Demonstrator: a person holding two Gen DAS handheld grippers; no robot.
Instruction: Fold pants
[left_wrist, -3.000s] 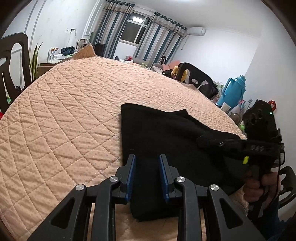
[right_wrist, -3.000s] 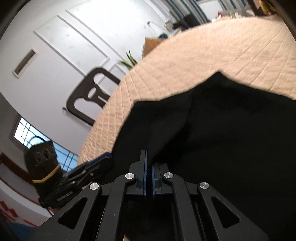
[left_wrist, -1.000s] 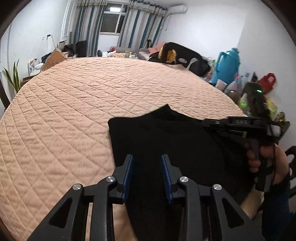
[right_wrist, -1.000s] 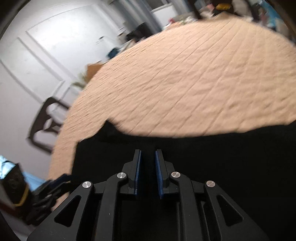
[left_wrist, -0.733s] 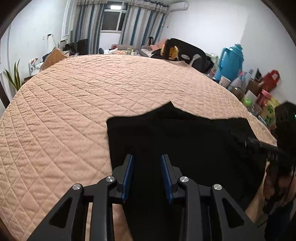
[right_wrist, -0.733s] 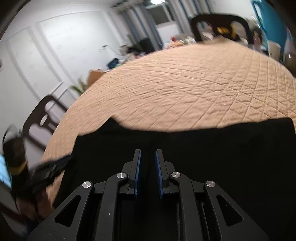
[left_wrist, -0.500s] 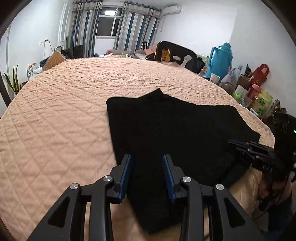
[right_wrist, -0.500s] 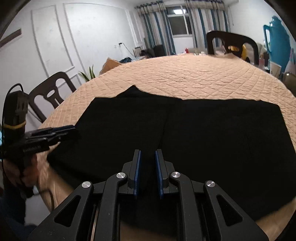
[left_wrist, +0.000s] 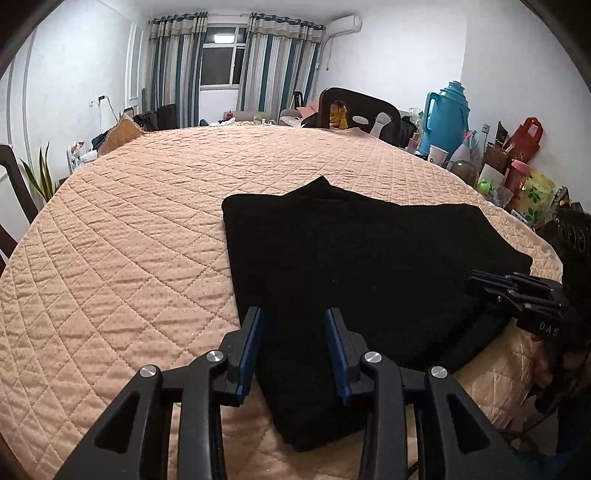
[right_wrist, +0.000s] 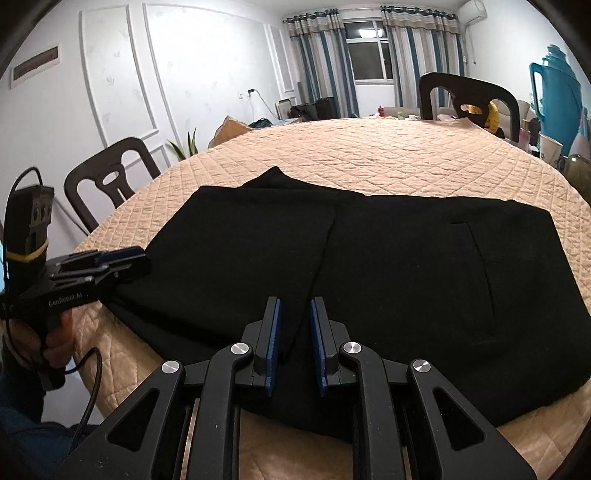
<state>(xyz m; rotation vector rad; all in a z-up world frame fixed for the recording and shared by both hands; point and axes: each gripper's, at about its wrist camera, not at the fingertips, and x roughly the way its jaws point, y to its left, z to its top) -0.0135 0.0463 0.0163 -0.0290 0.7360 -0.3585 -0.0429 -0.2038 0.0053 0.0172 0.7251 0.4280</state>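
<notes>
Right wrist view only: pocket seam (right_wrist: 480, 251) on black pants (right_wrist: 406, 258).

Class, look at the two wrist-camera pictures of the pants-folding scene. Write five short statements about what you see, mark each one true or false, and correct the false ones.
1. The black pants lie on a quilted peach table cover. True.
2. The right gripper is clamped on a raised fold of cloth. False: its jaws stand apart above the flat pants, holding nothing.
3. The left gripper has its jaws open over the near edge of the pants. True.
4. A red thermos stands beside the table. False: the thermos is blue.
5. The pants hang over a chair back. False: they lie flat on the table; the dark chair holds no cloth.
</notes>
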